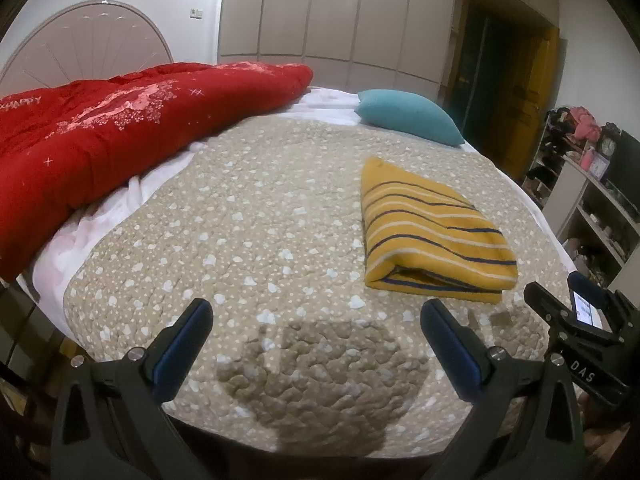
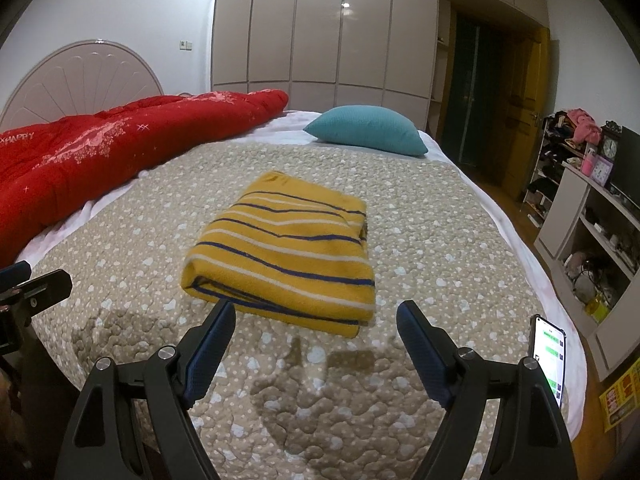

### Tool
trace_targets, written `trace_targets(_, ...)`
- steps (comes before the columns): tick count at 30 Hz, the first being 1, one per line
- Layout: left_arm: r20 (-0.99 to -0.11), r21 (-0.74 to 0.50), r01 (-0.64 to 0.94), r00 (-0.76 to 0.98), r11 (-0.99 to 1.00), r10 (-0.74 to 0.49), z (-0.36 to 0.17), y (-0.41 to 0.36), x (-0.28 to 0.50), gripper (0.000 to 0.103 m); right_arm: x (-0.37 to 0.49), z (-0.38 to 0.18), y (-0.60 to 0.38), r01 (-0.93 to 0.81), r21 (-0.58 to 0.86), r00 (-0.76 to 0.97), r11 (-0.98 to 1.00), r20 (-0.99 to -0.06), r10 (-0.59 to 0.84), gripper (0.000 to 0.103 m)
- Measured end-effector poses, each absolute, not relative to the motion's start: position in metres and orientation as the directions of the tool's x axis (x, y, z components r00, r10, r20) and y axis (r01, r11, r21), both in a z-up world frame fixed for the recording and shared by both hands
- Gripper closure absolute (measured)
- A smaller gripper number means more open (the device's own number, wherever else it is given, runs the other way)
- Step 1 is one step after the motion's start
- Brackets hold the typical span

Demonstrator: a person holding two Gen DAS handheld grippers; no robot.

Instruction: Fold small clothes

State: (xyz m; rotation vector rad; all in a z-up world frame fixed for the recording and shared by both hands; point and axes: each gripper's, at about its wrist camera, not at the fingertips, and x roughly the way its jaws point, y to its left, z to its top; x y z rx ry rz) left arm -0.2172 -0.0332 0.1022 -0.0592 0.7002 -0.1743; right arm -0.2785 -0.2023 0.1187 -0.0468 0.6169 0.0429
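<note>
A yellow garment with dark blue and white stripes lies folded into a thick rectangle on the beige quilted bedspread. It also shows in the right wrist view. My left gripper is open and empty, low over the bed's near edge, to the left of the garment. My right gripper is open and empty, just in front of the garment's near edge. The right gripper's body shows at the right edge of the left wrist view.
A red quilt lies along the left side of the bed. A teal pillow sits at the far end. A phone is mounted by the right gripper. Shelves with clutter stand at the right, wardrobes behind.
</note>
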Motion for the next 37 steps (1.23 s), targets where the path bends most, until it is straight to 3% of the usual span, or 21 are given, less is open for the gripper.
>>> trace_targets(28,-0.664,-0.053,0.113,0.738,0.992,-0.119,0.086,-0.031,-0.21,0.0,-0.277,0.113,-0.199,-0.067,-0.045,0.828,0.997,-0.559,0.03,0.014)
trace_targets(37,-0.688,-0.058,0.156,0.709,0.986,-0.153,0.069,-0.038,-0.185,0.0,-0.252,0.088,-0.198,-0.079,0.002,0.783,0.997,-0.619,0.063,0.014)
